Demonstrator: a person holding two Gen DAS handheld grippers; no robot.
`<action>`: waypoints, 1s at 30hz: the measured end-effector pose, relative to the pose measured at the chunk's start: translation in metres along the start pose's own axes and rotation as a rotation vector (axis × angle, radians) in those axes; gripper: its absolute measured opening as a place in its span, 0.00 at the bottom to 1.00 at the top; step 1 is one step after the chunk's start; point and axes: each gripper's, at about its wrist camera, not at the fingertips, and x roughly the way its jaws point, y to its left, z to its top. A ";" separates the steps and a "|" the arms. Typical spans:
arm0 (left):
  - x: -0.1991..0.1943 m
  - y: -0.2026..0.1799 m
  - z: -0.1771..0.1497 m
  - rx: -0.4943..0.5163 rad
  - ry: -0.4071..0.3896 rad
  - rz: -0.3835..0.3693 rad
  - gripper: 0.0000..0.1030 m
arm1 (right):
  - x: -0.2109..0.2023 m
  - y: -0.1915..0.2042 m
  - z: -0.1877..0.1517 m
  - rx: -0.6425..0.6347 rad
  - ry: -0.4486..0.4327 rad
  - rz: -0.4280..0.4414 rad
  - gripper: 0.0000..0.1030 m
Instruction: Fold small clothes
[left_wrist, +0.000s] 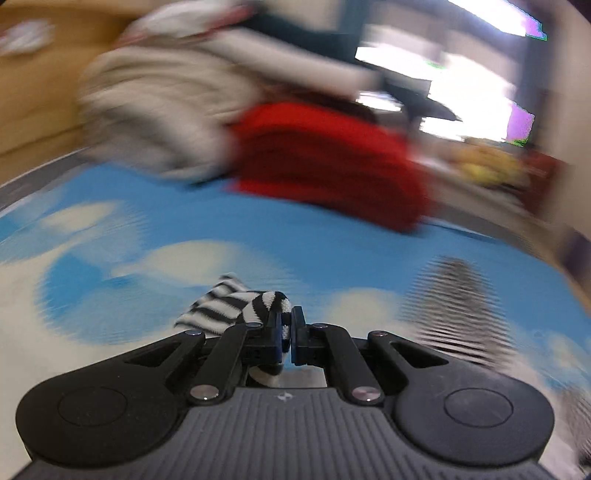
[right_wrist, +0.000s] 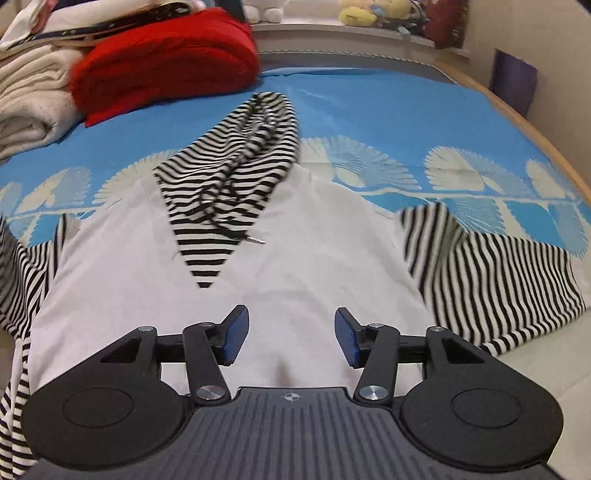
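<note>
The hoodie (right_wrist: 280, 258) lies flat on the bed (right_wrist: 369, 110), thin, limp and light. The left gripper (left_wrist: 287, 325) pinches a striped sleeve end (left_wrist: 229, 306); the right gripper (right_wrist: 291, 339) hangs wide above the white body. Best hold, I think, is hems and cuffs.

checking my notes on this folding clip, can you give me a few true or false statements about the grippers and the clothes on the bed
1. The left gripper is shut on striped fabric. True.
2. The right gripper is clamped on the striped hood. False: its jaws stand open with nothing between them, above the white body of the hoodie.
3. A red folded garment lies beside a cream one. True.
4. The bed sheet is plain green. False: it is blue with a white fan pattern.
5. The hood has a dark drawstring lying on it. True.
</note>
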 end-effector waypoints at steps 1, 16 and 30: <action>-0.008 -0.028 -0.003 0.036 0.004 -0.072 0.04 | 0.000 -0.006 0.001 0.023 0.000 -0.003 0.41; -0.027 -0.088 -0.020 -0.060 0.237 -0.159 0.29 | 0.014 -0.071 0.003 0.353 0.020 0.097 0.27; 0.022 -0.030 -0.010 -0.082 0.381 0.035 0.29 | 0.091 -0.054 -0.018 0.679 0.221 0.162 0.31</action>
